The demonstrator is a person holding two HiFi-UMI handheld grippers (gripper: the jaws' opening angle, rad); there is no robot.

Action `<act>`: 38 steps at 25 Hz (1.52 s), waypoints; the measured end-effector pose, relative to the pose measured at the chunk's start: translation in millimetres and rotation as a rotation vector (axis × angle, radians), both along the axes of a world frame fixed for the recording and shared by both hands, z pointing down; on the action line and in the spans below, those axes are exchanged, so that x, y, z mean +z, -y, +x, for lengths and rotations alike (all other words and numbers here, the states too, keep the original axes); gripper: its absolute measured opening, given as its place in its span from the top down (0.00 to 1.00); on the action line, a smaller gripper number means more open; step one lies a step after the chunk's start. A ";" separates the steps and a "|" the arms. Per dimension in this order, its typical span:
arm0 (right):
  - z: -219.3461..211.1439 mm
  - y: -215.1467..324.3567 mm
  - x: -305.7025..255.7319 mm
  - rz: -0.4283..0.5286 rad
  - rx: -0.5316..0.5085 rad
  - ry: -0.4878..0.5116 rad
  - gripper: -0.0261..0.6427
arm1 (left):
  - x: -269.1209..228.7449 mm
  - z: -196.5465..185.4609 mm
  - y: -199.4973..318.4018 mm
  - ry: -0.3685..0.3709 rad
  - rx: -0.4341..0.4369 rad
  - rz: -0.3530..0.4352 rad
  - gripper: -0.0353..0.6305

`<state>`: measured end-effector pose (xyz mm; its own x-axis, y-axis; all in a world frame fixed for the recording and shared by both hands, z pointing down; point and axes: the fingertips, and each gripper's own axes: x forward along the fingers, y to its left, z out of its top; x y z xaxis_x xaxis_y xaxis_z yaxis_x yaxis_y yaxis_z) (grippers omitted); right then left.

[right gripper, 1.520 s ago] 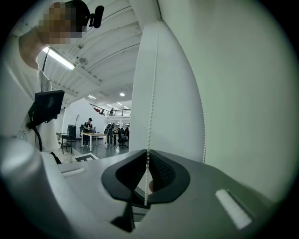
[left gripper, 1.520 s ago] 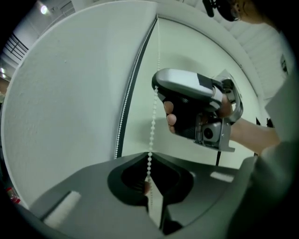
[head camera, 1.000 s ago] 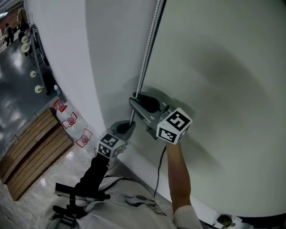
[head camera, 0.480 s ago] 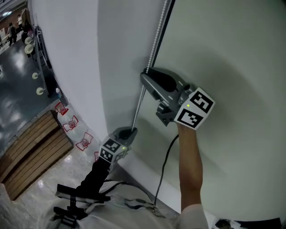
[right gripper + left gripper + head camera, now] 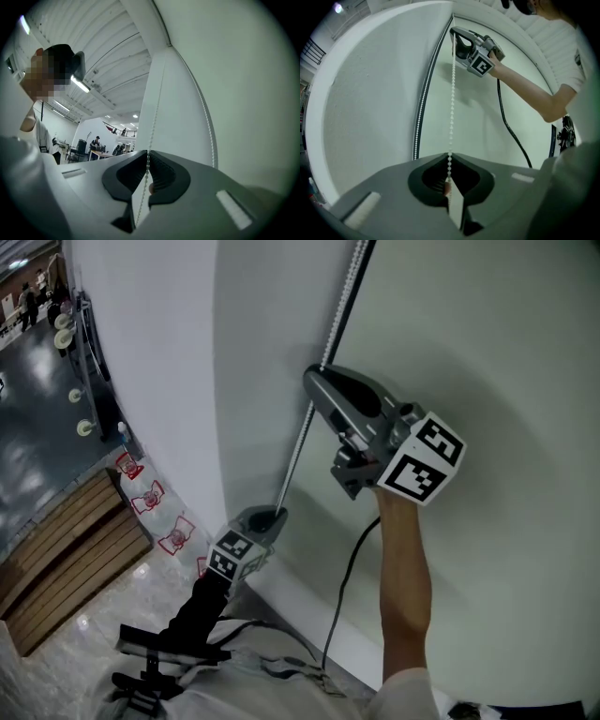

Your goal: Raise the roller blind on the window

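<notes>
- Pale grey-green fabric of the roller blind (image 5: 487,352) fills the right side of the head view. It hangs flat next to a white wall (image 5: 150,362).
- White bead chain (image 5: 294,460) runs down along the blind's left edge and passes through both grippers.
- Left gripper (image 5: 272,515) sits low on the chain. In the left gripper view, its jaws are pressed together on the bead chain (image 5: 451,93), which rises taut from the tips.
- Right gripper (image 5: 314,381) is higher on the same strand, above the left one and well apart from it. The person's bare forearm (image 5: 403,587) reaches up behind it.
- In the right gripper view, the jaws have just been closing. Their tips now pinch the bead chain (image 5: 154,112), which runs between them and on upward.
- A second strand of the chain loop (image 5: 208,126) hangs free to one side, along the edge of the blind.
- A black cable (image 5: 342,587) trails down from the right gripper in front of the blind.
- Wooden slats (image 5: 66,549) lie on the floor far below, at the left of the head view.
</notes>
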<state>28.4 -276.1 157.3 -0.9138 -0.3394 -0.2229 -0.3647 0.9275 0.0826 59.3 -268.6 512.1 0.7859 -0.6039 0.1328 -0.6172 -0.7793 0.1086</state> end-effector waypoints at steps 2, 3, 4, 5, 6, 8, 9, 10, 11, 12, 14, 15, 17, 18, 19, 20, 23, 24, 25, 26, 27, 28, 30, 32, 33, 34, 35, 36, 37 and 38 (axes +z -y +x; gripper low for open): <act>1.4 -2.0 -0.8 -0.012 -0.004 0.007 0.94 | -0.3 -1.3 1.6 0.001 -0.005 0.002 0.95; 1.1 -3.7 -2.1 -0.014 -0.009 0.006 0.94 | -1.6 -1.9 2.6 0.000 -0.008 0.002 0.95; 0.5 -5.7 -3.5 -0.013 -0.012 0.002 0.94 | -3.2 -2.2 3.7 -0.001 -0.010 0.003 0.95; 0.1 -7.8 -5.0 -0.009 -0.011 -0.005 0.94 | -4.8 -2.1 4.5 -0.001 -0.013 0.003 0.95; 0.1 -9.8 -6.1 -0.006 -0.007 -0.011 0.94 | -6.0 -1.9 5.2 -0.002 -0.014 0.006 0.95; 1.4 -13.5 -6.6 -0.004 0.004 -0.018 0.94 | -7.0 -1.1 6.1 -0.002 -0.014 0.016 0.95; 2.4 -15.2 -6.2 -0.003 0.010 -0.019 0.94 | -6.6 -0.7 6.0 0.000 -0.013 0.018 0.95; 3.4 -16.9 -5.5 -0.003 0.014 -0.020 0.94 | -5.9 -0.3 5.4 0.004 -0.010 0.017 0.95; 4.0 -19.0 -4.5 -0.005 0.015 -0.022 0.94 | -5.2 0.0 4.8 0.008 -0.008 0.016 0.95; 4.0 -21.4 -3.1 -0.008 0.014 -0.025 0.94 | -5.0 0.5 4.4 0.010 -0.005 0.017 0.95; 4.1 -26.0 1.1 -0.016 0.014 -0.033 0.94 | -6.5 2.7 3.8 0.011 0.000 0.026 0.95; 4.5 -27.5 4.1 -0.020 0.018 -0.039 0.94 | -7.5 4.0 3.9 0.010 0.003 0.033 0.95; 5.1 -28.5 13.0 -0.029 0.031 -0.057 0.94 | -10.4 6.5 3.1 0.010 0.011 0.041 0.95; 5.1 -28.7 19.2 -0.037 0.036 -0.067 0.94 | -11.9 7.9 1.9 0.009 0.017 0.042 0.95; 5.0 -29.1 26.3 -0.048 0.038 -0.076 0.94 | -13.0 9.1 0.9 0.008 0.021 0.044 0.95; 4.8 -30.0 33.7 -0.060 0.039 -0.082 0.94 | -13.3 10.0 0.5 0.007 0.024 0.050 0.95; 5.7 -33.2 53.0 -0.096 0.039 -0.087 0.94 | -11.2 11.7 -0.2 0.010 0.031 0.055 0.95; 6.7 -34.1 57.6 -0.107 0.039 -0.085 0.94 | -10.6 12.5 -0.4 0.013 0.032 0.052 0.95; 7.7 -35.0 61.4 -0.117 0.039 -0.083 0.94 | -10.2 13.3 -0.5 0.016 0.034 0.050 0.95; 8.6 -35.8 64.7 -0.124 0.040 -0.082 0.94 | -9.9 14.0 -0.7 0.017 0.036 0.049 0.95; 9.0 -36.6 68.1 -0.130 0.042 -0.084 0.94 | -9.2 14.5 -0.5 0.019 0.037 0.050 0.95; 8.7 -37.5 72.0 -0.135 0.043 -0.087 0.94 | -7.8 14.7 -0.3 0.021 0.037 0.052 0.95; 6.1 -39.6 83.1 -0.154 0.039 -0.099 0.94 | -5.0 14.6 -0.9 0.029 0.036 0.051 0.95; 4.0 -40.9 98.4 -0.185 0.031 -0.107 0.94 | -3.7 14.4 -1.1 0.036 0.032 0.050 0.95; 3.8 -41.2 106.6 -0.203 0.028 -0.109 0.94 | -3.1 14.3 -0.5 0.039 0.030 0.051 0.95; 3.8 -41.6 114.8 -0.221 0.026 -0.111 0.94 | -2.1 13.9 0.1 0.043 0.027 0.049 0.95; 3.6 -42.3 122.4 -0.238 0.024 -0.112 0.94 | -0.7 13.0 0.7 0.047 0.024 0.045 0.95; 2.9 -43.5 129.4 -0.253 0.021 -0.112 0.94 | 1.5 11.5 1.4 0.050 0.020 0.043 0.95; 2.2 -45.2 135.6 -0.266 0.017 -0.111 0.94 | 4.0 10.1 2.0 0.054 0.016 0.041 0.95; 1.8 -47.0 141.3 -0.276 0.016 -0.112 0.94 | 6.1 9.2 2.3 0.057 0.013 0.038 0.95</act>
<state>30.3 -229.0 298.6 -0.9216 -0.3877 -0.0185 -0.3822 0.9147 -0.1309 68.4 -270.9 518.2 0.7858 -0.5987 0.1550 -0.6110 -0.7904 0.0442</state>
